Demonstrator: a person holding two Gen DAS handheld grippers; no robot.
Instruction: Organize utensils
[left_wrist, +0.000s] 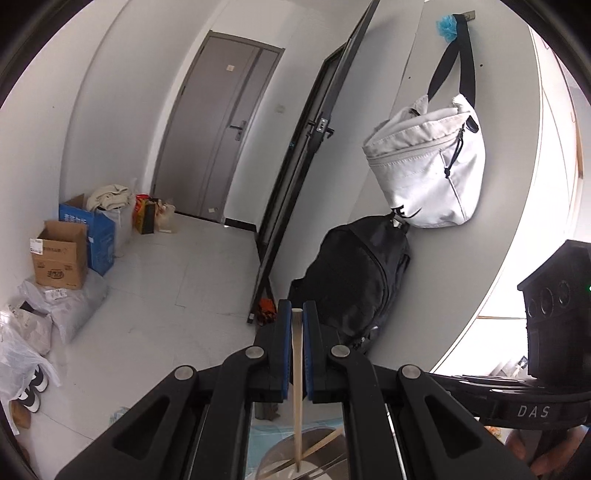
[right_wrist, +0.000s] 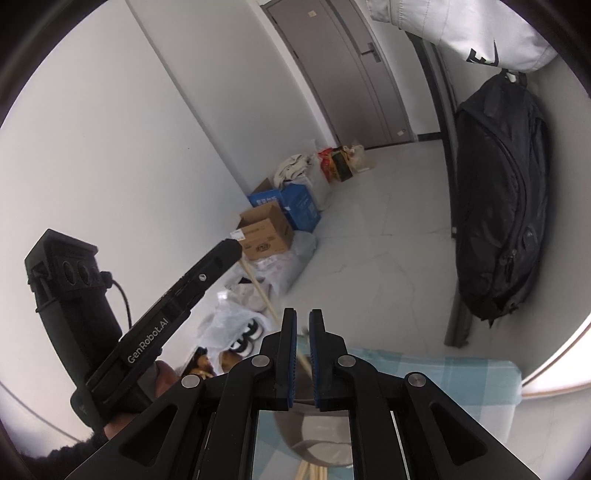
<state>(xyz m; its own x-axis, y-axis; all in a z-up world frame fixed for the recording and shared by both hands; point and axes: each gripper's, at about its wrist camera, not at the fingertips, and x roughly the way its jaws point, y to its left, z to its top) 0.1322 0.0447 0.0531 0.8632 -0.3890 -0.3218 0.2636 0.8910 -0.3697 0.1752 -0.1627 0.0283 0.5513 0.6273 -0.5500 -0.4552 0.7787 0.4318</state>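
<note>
My left gripper (left_wrist: 297, 314) is shut on a wooden chopstick (left_wrist: 297, 369). The stick runs down between the blue pads into a grey round holder (left_wrist: 317, 456) below, where another chopstick (left_wrist: 321, 441) leans. In the right wrist view the left gripper (right_wrist: 231, 245) holds the same chopstick (right_wrist: 258, 291) slanting down towards the grey holder (right_wrist: 314, 435). My right gripper (right_wrist: 303, 325) is above that holder with its jaws nearly together and nothing clearly between them. More chopstick ends (right_wrist: 312, 472) show below the holder.
The holder stands on a blue checked cloth (right_wrist: 443, 376). A black backpack (left_wrist: 354, 280) and a white bag (left_wrist: 424, 166) hang on the wall to the right. Cardboard boxes (left_wrist: 61, 254) and plastic bags (left_wrist: 33, 332) line the floor at left.
</note>
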